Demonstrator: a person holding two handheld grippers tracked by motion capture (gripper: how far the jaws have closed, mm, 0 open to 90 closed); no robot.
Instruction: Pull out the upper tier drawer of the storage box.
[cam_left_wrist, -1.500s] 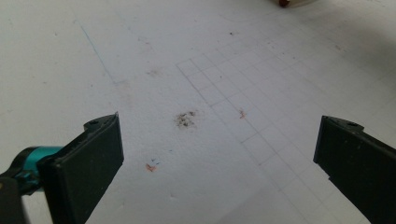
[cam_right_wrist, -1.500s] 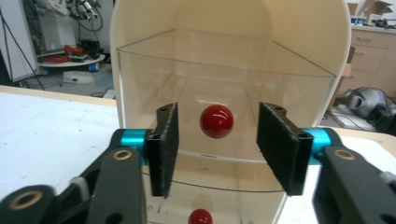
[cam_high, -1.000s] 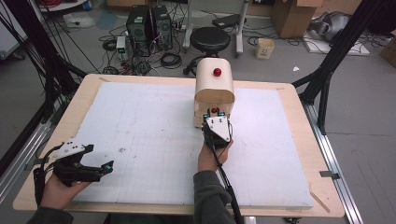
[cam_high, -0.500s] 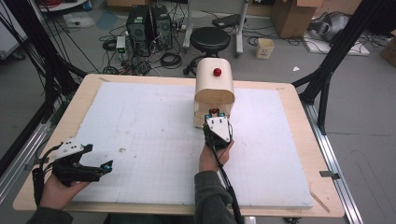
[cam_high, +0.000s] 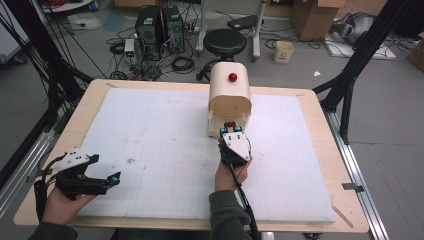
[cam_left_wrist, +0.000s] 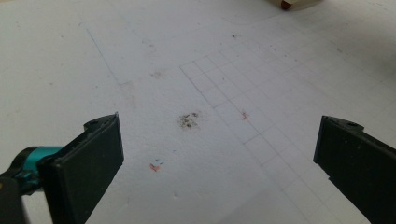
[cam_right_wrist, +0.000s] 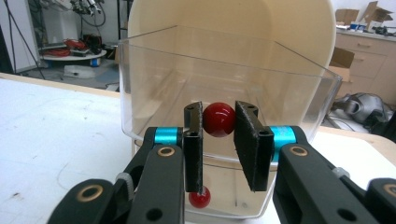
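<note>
A cream, round-topped box (cam_high: 229, 97) stands at the middle back of the white board, with a red ball (cam_high: 232, 77) on its top. A clear plastic drawer (cam_right_wrist: 154, 84) juts from its front. My right gripper (cam_high: 230, 130) (cam_right_wrist: 218, 122) is shut on the drawer's red knob (cam_right_wrist: 218, 119) (cam_high: 229, 124). A second red knob (cam_right_wrist: 201, 199) shows lower down, beneath the jaws. My left gripper (cam_high: 106, 167) (cam_left_wrist: 219, 154) rests open near the board's front left corner, jaws wide apart over bare board.
The white gridded board (cam_high: 160, 145) covers a wooden table (cam_high: 320, 150). A small dark smudge (cam_left_wrist: 188, 120) marks the board ahead of the left gripper. Black frame posts (cam_high: 350, 80), a stool (cam_high: 229, 41) and computer cases (cam_high: 160, 25) stand beyond the table.
My right gripper has drawn back slightly toward the person with the red knob held, and the clear drawer has come with it. The left gripper has stayed put.
</note>
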